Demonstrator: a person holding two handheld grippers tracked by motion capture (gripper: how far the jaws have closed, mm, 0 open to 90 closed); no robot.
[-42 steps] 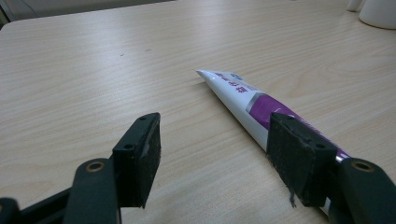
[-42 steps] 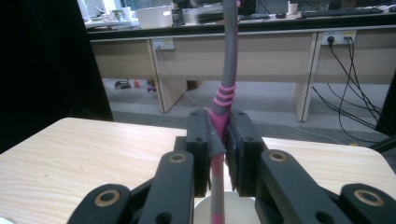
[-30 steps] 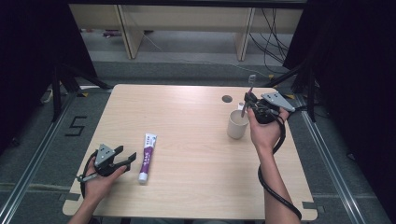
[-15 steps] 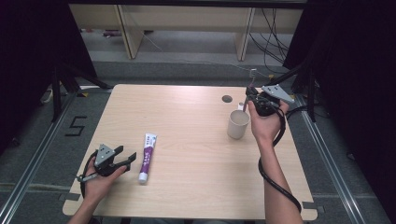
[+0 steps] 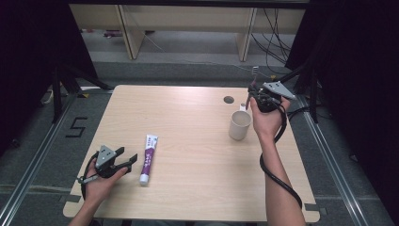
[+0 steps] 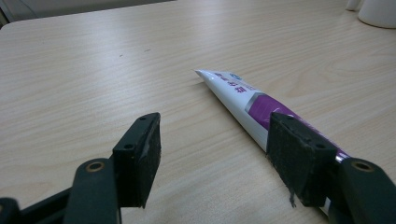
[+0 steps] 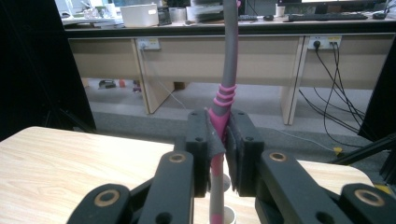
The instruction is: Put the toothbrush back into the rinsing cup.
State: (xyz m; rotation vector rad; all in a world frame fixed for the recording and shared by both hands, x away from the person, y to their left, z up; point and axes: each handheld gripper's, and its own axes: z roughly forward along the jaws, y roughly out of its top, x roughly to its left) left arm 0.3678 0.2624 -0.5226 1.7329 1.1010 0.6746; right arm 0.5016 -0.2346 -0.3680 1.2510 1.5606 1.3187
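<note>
My right gripper is shut on a grey and pink toothbrush, which it holds upright at the far right of the table. In the right gripper view the toothbrush handle rises between the pads of this gripper, and its lower end hangs over the white cup. The cup stands just in front of that hand. My left gripper rests open at the near left, beside a white and purple toothpaste tube. Past the open left gripper the tube lies flat, next to the right-hand jaw.
The light wooden table has a small round hole near its far edge. Beyond it are a desk frame, wall sockets and loose cables. Dark curtains flank both sides.
My right gripper has shifted a little toward the far side of the table, carrying the toothbrush with it. The left gripper and the tube have stayed put.
</note>
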